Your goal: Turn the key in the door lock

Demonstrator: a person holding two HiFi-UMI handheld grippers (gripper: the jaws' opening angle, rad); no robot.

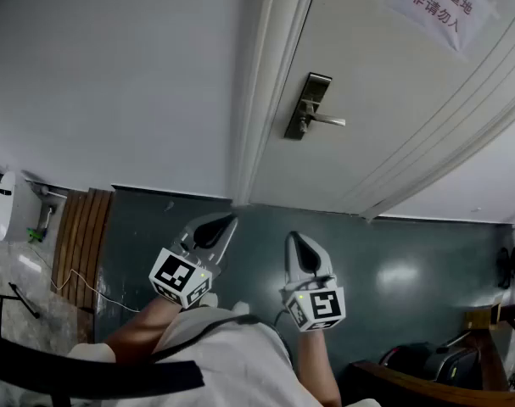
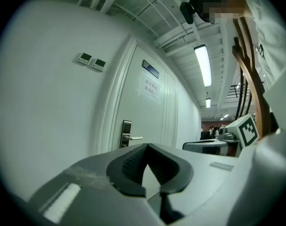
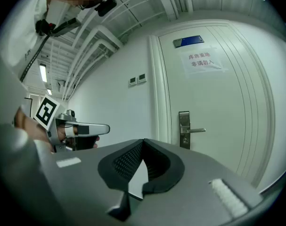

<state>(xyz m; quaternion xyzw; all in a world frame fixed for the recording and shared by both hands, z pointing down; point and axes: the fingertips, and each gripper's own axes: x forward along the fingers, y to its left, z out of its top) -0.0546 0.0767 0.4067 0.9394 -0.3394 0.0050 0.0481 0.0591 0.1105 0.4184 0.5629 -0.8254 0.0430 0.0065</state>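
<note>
2 grippers are held well short of the lock plate [image 1: 309, 102], neither touching it. That steel plate is on the white door [image 1: 393, 117], close to the edge by the door frame [image 1: 261, 83], and its lever handle [image 1: 327, 121] points away from the frame across the door. Whether a key sits in the plate is too small to tell.

In the head view the left gripper [image 1: 229, 220] is below the lock plate and toward the frame side, over the dark floor [image 1: 410, 265]. The right gripper [image 1: 293, 236] is almost straight below the plate. Both point level toward the door.

The left gripper's own view shows its 2 jaws closed tip to tip with nothing between them, and the lock plate [image 2: 126, 133] just above the tips [image 2: 146, 146]. The right gripper's jaws are likewise pressed together and empty, with the lock plate [image 3: 184, 129] above and beside their tips [image 3: 143, 141].

Above the lock plate a paper notice [image 3: 205, 60] is stuck to the door, and higher up is a blue sign [image 3: 188, 41]. Beyond the frame from the plate, 2 small control panels [image 2: 91, 61] are mounted on the wall.
</note>
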